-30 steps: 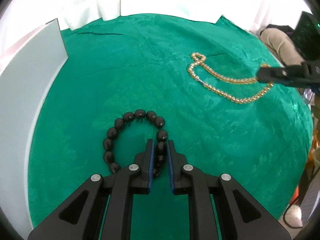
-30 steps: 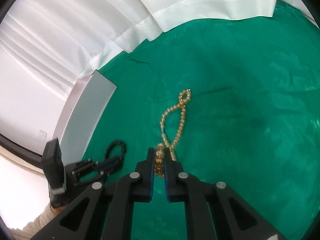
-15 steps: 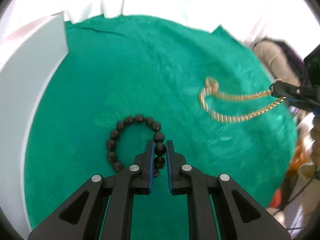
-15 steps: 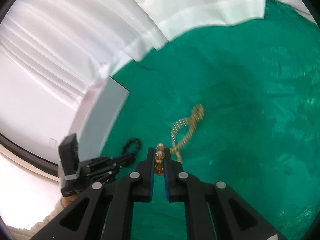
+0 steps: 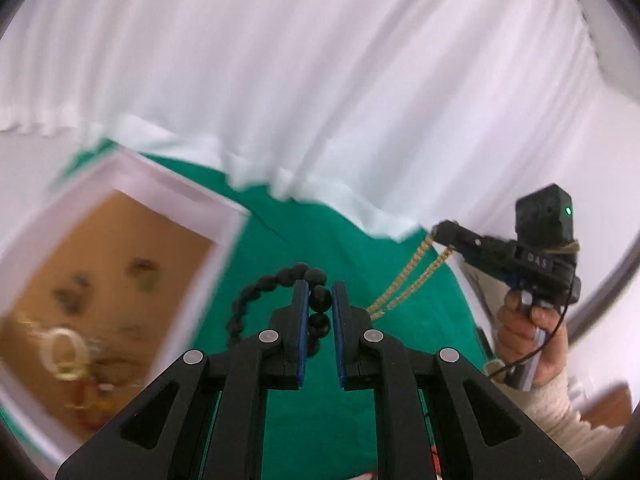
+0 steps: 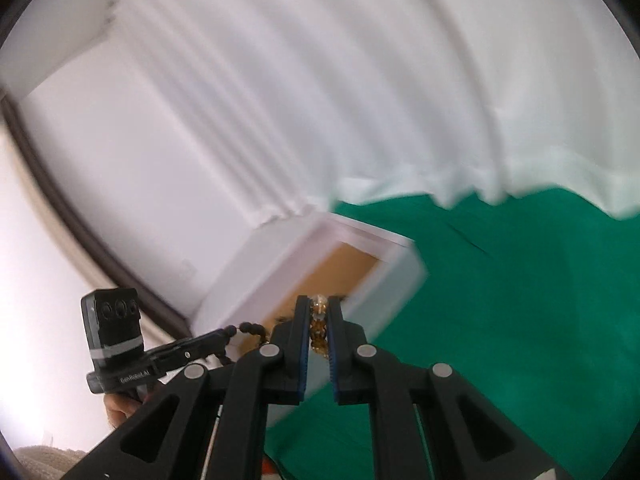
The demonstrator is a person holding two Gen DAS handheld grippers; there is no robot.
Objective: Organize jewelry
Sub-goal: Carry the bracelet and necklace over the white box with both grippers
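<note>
Both strands lifted, black bracelet (image 5: 276, 284), gold necklace (image 5: 408, 280), "GenRobot.AI" label (image 6: 134, 376)

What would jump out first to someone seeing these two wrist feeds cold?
Both grippers hold jewelry in the air: the left gripper pinches a black bead bracelet, and the right gripper clamps a golden bead necklace hanging in two strands. Next, to the left on the green cloth, stands an open white box with blurred trinkets on its tan floor.
</note>
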